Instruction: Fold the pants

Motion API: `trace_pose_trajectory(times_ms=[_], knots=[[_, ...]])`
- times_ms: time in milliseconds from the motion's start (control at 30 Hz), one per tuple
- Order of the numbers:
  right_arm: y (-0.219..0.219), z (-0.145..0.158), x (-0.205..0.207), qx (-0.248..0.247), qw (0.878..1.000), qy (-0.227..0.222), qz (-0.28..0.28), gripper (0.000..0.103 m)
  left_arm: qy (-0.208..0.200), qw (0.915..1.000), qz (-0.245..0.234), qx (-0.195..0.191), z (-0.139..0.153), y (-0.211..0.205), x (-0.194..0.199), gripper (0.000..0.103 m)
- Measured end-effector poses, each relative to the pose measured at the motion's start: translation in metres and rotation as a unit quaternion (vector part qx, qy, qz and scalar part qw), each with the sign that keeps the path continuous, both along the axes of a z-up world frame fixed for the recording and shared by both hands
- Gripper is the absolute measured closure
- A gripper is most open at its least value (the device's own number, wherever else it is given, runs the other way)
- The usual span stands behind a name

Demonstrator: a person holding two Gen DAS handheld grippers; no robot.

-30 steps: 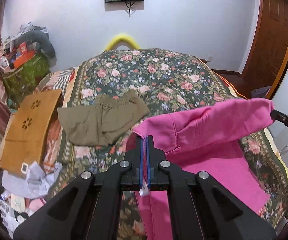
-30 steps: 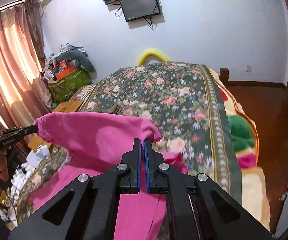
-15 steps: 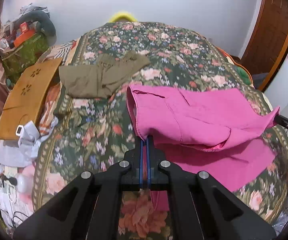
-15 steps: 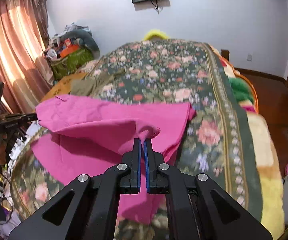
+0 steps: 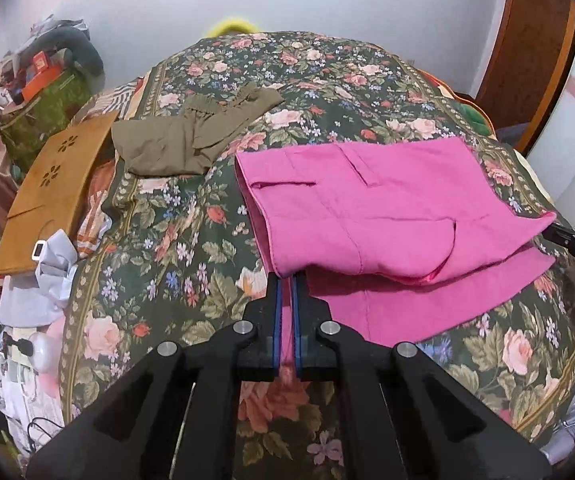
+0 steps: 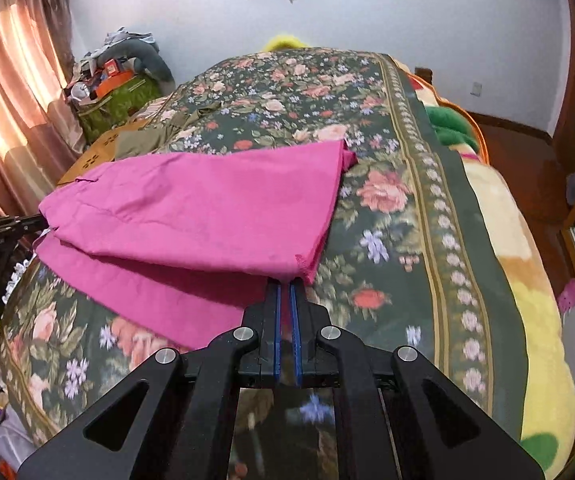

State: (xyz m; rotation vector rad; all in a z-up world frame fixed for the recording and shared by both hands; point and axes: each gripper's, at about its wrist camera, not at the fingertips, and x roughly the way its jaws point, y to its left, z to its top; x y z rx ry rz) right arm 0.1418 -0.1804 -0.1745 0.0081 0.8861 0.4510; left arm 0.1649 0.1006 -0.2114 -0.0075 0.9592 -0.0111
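A second ago the pink pants (image 5: 367,208) hung in the air between the two grippers, stretched well above the floral bedspread (image 5: 175,248); now the lifted half lies draped over the lower half, and most of the cloth rests on the bed. That reads as the fold being laid: the upper layer covers the far part of the lower one, while a strip of the lower layer shows at about 5 o'clock of the stack in the left wrist view. The edges are not yet flush, so the fold likely needs a little more pull toward the near side, or a release and a smoothing.

Going left to right: at 9 o'clock in the left wrist view lies a tan wooden board (image 5: 51,192), and at 11 o'clock a crumpled olive garment (image 5: 191,136), well apart from the pink pants.

The left gripper (image 5: 285,280) has come down low over the bedspread, pointing forward toward the headboard, its jaws pressed together on the near left corner of the upper layer, with pink cloth showing between the blue pads.

The right gripper (image 6: 285,284) sits likewise low and level at the opposite corner, jaws pinching the frayed hem of the upper layer. Each gripper shows at the far edge of the other's view, so the cloth between them looks only lightly taut.
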Motion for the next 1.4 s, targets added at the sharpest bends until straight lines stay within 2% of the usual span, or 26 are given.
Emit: trace_pose_trajectory(times_ms=[100,167,233,300,333,400,433,500,600,667,833,1033,1100,1233,1400], knots=[[-0.01,0.002,-0.007,0.007,1.0,0.008,-0.011,0.098,0.004,1.0,0.007,-0.004,0.001,0.004,-0.005,0.095],[-0.015,0.007,-0.012,0.005,1.0,0.008,-0.017,0.098,0.001,1.0,0.008,0.002,0.005,0.006,-0.008,0.092],[-0.017,0.014,-0.015,0.0,1.0,0.005,-0.016,0.095,-0.005,0.9998,0.001,0.019,0.011,0.006,-0.011,0.085],[-0.015,0.023,-0.018,-0.006,1.0,-0.006,-0.016,0.086,-0.013,0.9992,0.0,0.038,0.019,0.005,-0.012,0.067],[-0.015,0.028,-0.02,-0.006,1.0,-0.015,-0.013,0.082,-0.02,0.9988,-0.002,0.044,0.025,0.004,-0.013,0.063],[-0.011,0.037,-0.022,-0.006,1.0,-0.03,-0.008,0.067,-0.035,0.9982,0.0,0.048,0.035,0.004,-0.014,0.053],[-0.006,0.042,-0.023,-0.006,0.999,-0.04,-0.004,0.063,-0.04,0.9981,-0.001,0.046,0.039,0.004,-0.014,0.051],[0.004,0.052,-0.026,-0.008,0.998,-0.06,0.008,0.047,-0.043,0.9982,-0.006,0.042,0.046,0.002,-0.011,0.034],[0.02,0.06,-0.027,-0.007,0.997,-0.079,0.024,0.029,-0.045,0.9978,-0.022,0.045,0.049,-0.008,-0.009,0.017],[0.032,0.061,-0.024,-0.004,0.996,-0.084,0.039,0.024,-0.038,0.9969,-0.045,0.052,0.047,-0.019,-0.006,0.013],[0.061,0.046,-0.011,-0.021,0.995,-0.067,0.074,0.024,-0.007,0.9885,-0.094,0.118,0.025,-0.052,0.003,0.013],[0.085,0.024,-0.003,-0.032,0.993,-0.032,0.111,0.024,0.007,0.9794,-0.13,0.154,0.002,-0.077,0.011,0.013],[0.092,0.018,-0.002,-0.033,0.991,-0.023,0.125,0.024,0.004,0.979,-0.133,0.155,0.001,-0.08,0.016,0.013],[0.107,0.01,0.0,-0.039,0.988,-0.01,0.147,0.024,0.009,0.9819,-0.138,0.13,0.004,-0.081,0.029,0.013],[0.125,0.007,0.006,-0.04,0.985,-0.017,0.17,0.028,0.01,0.9832,-0.139,0.118,0.005,-0.083,0.04,0.013]])
